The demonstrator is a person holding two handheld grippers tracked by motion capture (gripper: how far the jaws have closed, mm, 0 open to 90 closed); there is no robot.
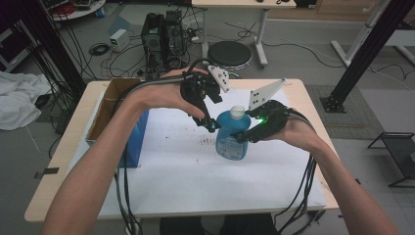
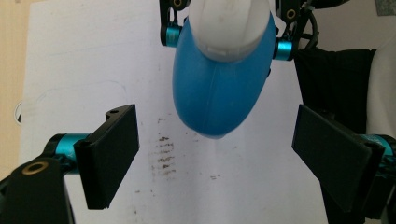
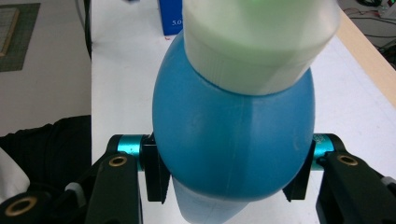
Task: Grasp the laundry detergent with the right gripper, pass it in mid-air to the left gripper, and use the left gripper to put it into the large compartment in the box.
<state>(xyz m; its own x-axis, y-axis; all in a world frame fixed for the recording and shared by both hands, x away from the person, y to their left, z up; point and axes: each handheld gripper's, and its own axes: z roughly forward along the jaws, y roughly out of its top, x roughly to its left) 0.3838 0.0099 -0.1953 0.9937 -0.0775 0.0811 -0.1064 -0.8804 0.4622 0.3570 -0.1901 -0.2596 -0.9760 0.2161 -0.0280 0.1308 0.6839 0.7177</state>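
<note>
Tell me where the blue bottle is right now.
In the high view the blue bottle is near the table's middle, over the white sheet, clamped in the right gripper, with the open left gripper just beside it.

One blue bottle, one cardboard box, two grippers.

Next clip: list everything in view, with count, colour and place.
bottle: 1, blue with white cap, mid-table, held off the sheet
sheet: 1, white, stained, covering the table
table: 1, light wood
box: 1, brown and blue, table's left edge
stool: 1, black, behind the table
computer: 1, black, on the floor
right gripper: 1, black, shut on the bottle
left gripper: 1, black, open, above the bottle
</note>
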